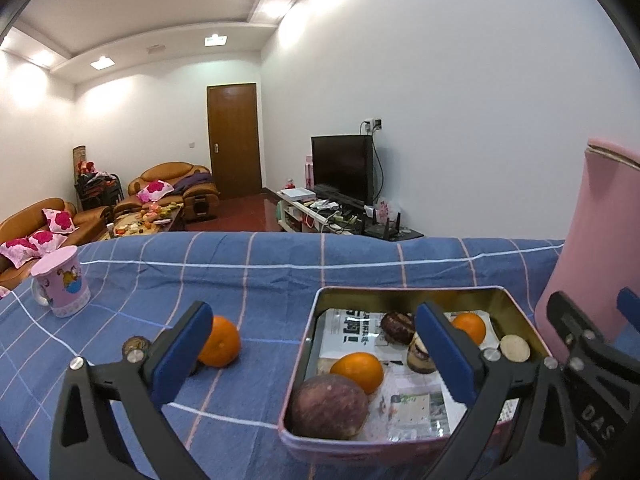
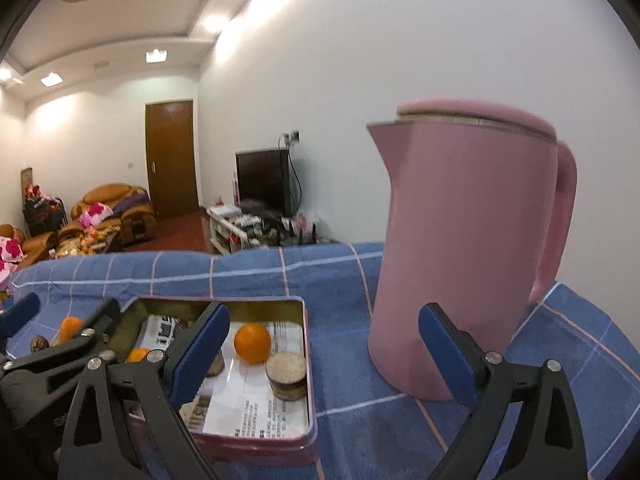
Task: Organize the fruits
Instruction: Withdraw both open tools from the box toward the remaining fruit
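Note:
A pink tin box [image 1: 304, 446] lined with newspaper sits on the blue checked cloth. It holds a purple passion fruit [image 1: 328, 406], two oranges [image 1: 357, 371] [image 1: 470, 326], a dark fruit [image 1: 397, 327] and small round cakes [image 1: 515, 347]. Another orange [image 1: 219, 341] and a small dark fruit [image 1: 136, 347] lie on the cloth left of the box. My left gripper [image 1: 316, 354] is open and empty above the box's left wall. My right gripper [image 2: 324, 354] is open and empty, right of the box [image 2: 280, 446]; it also shows in the left wrist view [image 1: 592, 320].
A tall pink kettle [image 2: 464, 248] stands right of the box, close to my right gripper. A pink cartoon mug [image 1: 62, 282] stands at the far left of the table. The table's far edge [image 1: 320, 236] drops to a living room behind.

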The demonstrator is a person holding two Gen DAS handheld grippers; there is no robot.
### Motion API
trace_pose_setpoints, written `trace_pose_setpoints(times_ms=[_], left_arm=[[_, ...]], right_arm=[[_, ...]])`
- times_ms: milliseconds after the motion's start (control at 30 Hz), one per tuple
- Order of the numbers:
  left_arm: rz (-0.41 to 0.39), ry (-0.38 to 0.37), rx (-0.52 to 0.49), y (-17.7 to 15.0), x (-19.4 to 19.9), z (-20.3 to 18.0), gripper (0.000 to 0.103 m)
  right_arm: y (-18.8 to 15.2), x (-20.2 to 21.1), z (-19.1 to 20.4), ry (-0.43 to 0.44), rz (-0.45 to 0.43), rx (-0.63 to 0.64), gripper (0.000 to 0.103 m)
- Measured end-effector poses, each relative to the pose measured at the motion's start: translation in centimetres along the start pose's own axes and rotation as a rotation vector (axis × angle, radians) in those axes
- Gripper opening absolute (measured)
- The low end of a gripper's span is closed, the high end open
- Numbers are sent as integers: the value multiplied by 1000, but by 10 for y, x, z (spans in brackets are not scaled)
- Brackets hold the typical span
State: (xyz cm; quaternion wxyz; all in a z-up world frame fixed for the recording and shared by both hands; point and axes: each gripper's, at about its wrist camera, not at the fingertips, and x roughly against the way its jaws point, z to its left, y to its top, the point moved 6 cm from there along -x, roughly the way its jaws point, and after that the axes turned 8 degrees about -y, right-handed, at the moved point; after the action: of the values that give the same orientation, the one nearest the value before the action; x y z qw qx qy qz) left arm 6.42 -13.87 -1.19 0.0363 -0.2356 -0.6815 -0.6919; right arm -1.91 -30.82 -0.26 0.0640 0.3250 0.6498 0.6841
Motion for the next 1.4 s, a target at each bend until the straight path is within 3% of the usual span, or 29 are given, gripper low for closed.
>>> trace_pose_setpoints(times_ms=[600, 1400], left_arm=[[28, -19, 4, -16, 26, 22, 103], [81, 33, 1, -19, 23, 91, 103]], right_arm=[[-6, 17, 11, -1, -2, 18, 97], [-16, 37, 87, 93, 43, 26, 97]])
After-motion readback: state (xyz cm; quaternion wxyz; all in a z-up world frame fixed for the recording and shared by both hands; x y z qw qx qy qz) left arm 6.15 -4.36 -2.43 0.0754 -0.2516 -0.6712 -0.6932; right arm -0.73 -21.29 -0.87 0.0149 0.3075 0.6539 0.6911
